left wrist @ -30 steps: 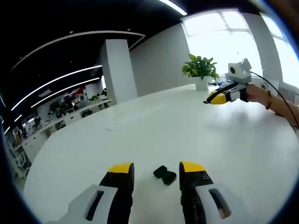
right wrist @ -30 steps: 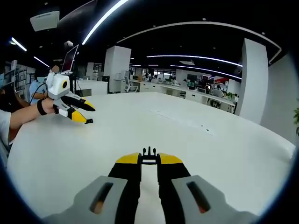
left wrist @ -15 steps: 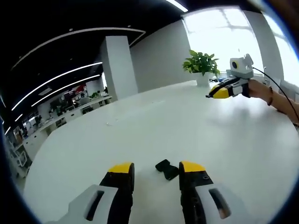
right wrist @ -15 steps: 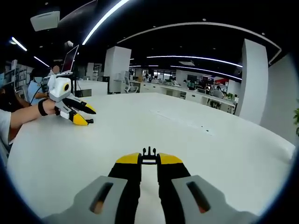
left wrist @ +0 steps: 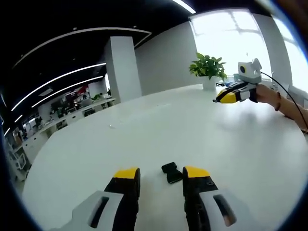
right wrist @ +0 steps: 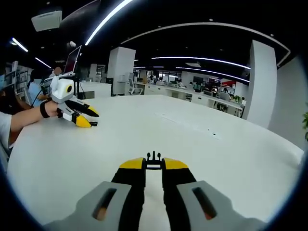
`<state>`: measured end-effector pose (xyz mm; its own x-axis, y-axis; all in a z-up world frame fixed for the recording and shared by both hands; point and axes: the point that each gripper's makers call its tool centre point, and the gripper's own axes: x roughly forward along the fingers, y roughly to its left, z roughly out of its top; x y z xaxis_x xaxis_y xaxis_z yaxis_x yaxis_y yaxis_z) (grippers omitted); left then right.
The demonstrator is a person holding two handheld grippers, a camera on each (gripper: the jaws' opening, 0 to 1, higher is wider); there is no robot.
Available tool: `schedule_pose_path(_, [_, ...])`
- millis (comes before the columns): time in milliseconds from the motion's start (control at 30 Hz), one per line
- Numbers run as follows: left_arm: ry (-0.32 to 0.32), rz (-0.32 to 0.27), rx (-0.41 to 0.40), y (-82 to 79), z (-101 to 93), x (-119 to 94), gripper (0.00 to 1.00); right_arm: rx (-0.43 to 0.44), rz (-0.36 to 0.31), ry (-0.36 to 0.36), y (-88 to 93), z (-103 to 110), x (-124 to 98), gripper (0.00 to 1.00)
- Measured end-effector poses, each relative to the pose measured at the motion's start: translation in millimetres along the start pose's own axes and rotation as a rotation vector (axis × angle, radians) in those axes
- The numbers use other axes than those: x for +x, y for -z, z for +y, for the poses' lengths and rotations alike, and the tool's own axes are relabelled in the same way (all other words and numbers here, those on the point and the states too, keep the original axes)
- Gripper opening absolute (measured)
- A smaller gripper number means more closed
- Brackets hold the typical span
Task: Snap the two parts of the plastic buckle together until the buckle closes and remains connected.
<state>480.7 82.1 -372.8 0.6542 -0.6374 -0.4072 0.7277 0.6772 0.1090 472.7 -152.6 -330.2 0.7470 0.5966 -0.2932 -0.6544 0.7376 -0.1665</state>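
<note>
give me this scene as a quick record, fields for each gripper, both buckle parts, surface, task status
left gripper: open, jaws low over the table, either side of the socket part
right gripper: shut on the pronged part, held above the table
socket part: black, lying on the table beside the left gripper's right jaw
pronged part: black, prongs sticking out past the jaw tips
surface: white table
background: potted plant at the table's far edge
task status: parts apart, not yet snapped

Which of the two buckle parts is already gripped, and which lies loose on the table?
The pronged buckle part is clamped between the right gripper jaws. The socket buckle part lies loose on the white table, just ahead of the open left gripper.
</note>
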Motion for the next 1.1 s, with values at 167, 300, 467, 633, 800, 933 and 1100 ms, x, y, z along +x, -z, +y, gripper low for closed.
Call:
schedule_pose_path(167, [0.024,0.006,-0.018,-1.1,-2.0,1,0.27,-0.001,-0.004,0.001,-0.7,0,0,0.12])
schedule_pose_path(300, [0.042,0.015,-0.06,0.9,-3.5,0,0.24,-0.001,-0.002,-0.001,-0.7,0,0,0.12])
schedule_pose_path(467, [0.056,0.019,-0.077,1.2,-6.0,1,0.2,-0.002,-0.003,0.0,-0.8,0,0,0.12])
schedule_pose_path(633, [0.071,0.018,-0.12,4.2,-14.2,-3,0.2,-0.002,-0.005,-0.001,-1.6,1,0,0.12])
schedule_pose_path(800, [0.078,0.01,-0.133,6.1,-16.5,-3,0.2,-0.017,0.005,0.006,-0.7,1,-1,0.12])
schedule_pose_path(933, [0.076,0.008,-0.137,6.9,-18.2,-2,0.2,-0.018,0.002,0.004,-1.7,2,-1,0.12])
schedule_pose_path(1100, [0.081,0.002,-0.139,7.9,-19.3,-2,0.18,-0.019,0.002,0.002,-1.5,2,0,0.12])
